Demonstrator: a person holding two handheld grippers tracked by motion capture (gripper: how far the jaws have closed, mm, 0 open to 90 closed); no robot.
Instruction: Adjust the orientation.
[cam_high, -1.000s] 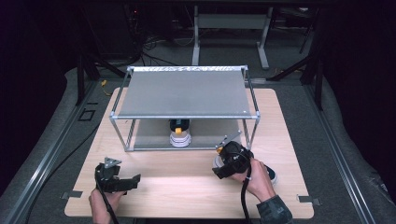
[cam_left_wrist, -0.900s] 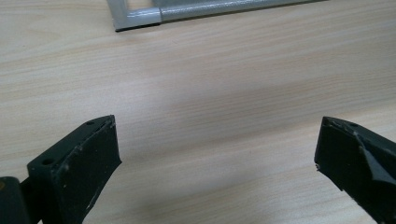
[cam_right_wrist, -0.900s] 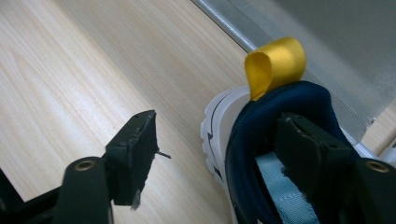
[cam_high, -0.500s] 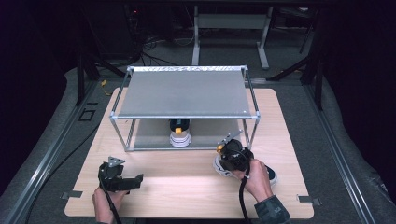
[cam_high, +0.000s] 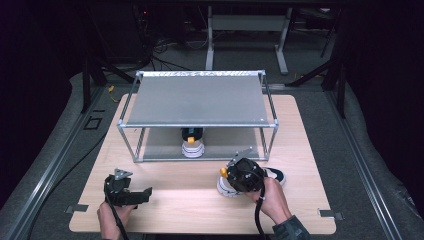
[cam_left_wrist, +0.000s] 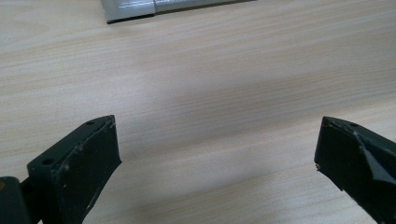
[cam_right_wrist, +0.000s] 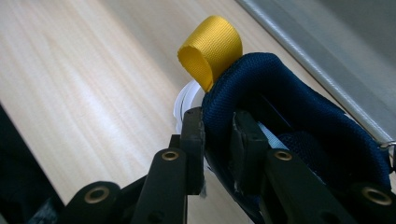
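A navy shoe with a white sole lies on the wooden table, right of centre and in front of the rack. My right gripper is at its heel. In the right gripper view its jaws have just been closing and now pinch the padded heel collar, just below the yellow pull loop. A matching shoe stands on the lower level of the metal shelf rack. My left gripper rests near the front left edge, open over bare wood.
The rack's frame stands just behind the held shoe, and one of its corner feet lies ahead of the left gripper. Bare tabletop runs between the two hands. Dark floor and cables surround the table.
The right gripper has shifted slightly at the shoe's heel. The left hand and its gripper have stayed where they were.
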